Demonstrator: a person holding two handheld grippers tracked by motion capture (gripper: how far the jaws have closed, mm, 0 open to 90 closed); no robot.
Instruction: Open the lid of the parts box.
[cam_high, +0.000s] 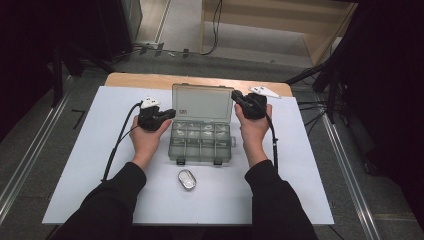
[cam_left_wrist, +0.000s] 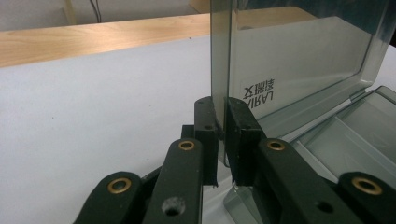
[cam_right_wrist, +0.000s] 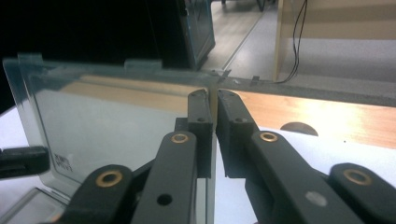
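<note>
a clear plastic compartment box sits near the middle of the white table cover, its hinged lid standing open and upright along the far side of the tray. the left gripper reaches in from the left and is clamped on the left edge of the lid; in the left gripper view its two black jaws are pressed together on the thin clear wall of the lid, close to the lower corner, just beside a small printed label on the panel. the right gripper comes in from the right and pinches the upper right edge of the lid; in the right gripper view its jaws are closed against the pane with only the plastic between them. the left gripper's tip shows far off at the left of that view. the person's hands wrap each gripper body, dark sleeves entering from the near edge. the tray's compartments hold small pale pieces, too small to tell what they are. a small oval silvery tin lies on the cover just near of the box, apart from it. a wooden strip of the table shows along the far edge, and a white three-cornered plate lies at the far right, near the right gripper
</note>
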